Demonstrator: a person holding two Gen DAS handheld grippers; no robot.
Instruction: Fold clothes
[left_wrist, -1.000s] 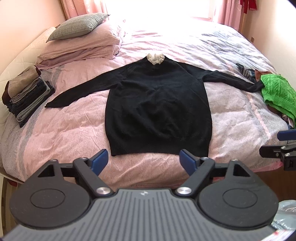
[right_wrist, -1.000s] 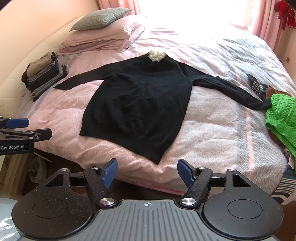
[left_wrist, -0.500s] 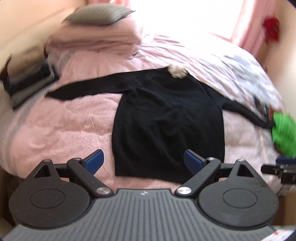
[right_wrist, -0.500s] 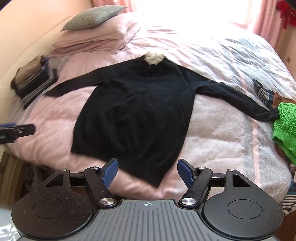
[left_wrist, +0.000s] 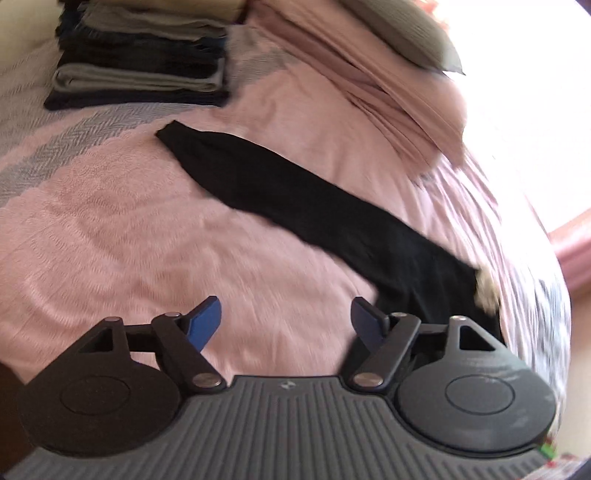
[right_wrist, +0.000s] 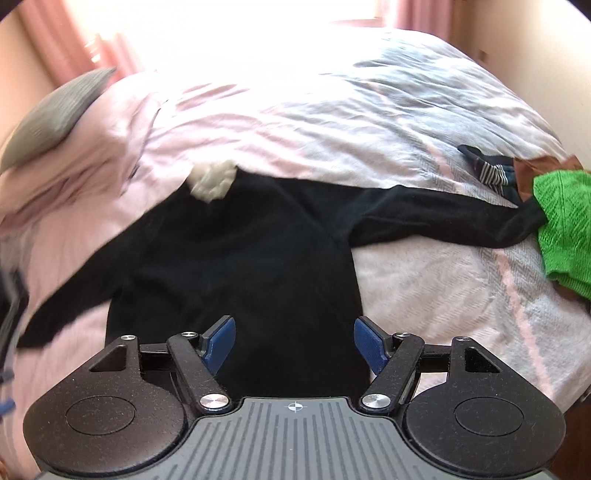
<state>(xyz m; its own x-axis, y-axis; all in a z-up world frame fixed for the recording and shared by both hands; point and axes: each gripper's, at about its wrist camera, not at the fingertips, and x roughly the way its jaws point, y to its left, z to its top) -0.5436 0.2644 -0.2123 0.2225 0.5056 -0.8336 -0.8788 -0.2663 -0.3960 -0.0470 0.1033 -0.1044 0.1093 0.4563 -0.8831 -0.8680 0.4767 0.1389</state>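
And here is the black sweater (right_wrist: 236, 266), lying flat on the pink bedspread (right_wrist: 424, 280), filling the centre of the right wrist frame with its cream collar (right_wrist: 213, 181) up at the upper left of the body. One sleeve is running out to the right edge of that frame, its cuff touching a green knitted garment (right_wrist: 561, 225); a striped dark item (right_wrist: 491, 173) is sitting just above it. The right gripper (right_wrist: 294, 345) is hanging over the sweater's lower body, blue pads spread wide apart, nothing pinched between them.

Over in the left wrist frame, blurry now, the other sleeve (left_wrist: 295, 199) is stretching diagonally from upper left of centre down to the lower right, where the collar is just peeking out at the right edge. The left gripper (left_wrist: 286, 323) is poised over bare pink bedspread, below the sleeve; its jaws are closing, with no cloth between the pads. A stack of folded clothes (left_wrist: 140, 62) is sitting at the upper left of that frame, and pink pillows (left_wrist: 399, 107) topped by a grey cushion (left_wrist: 410, 33) are lying at the upper right.
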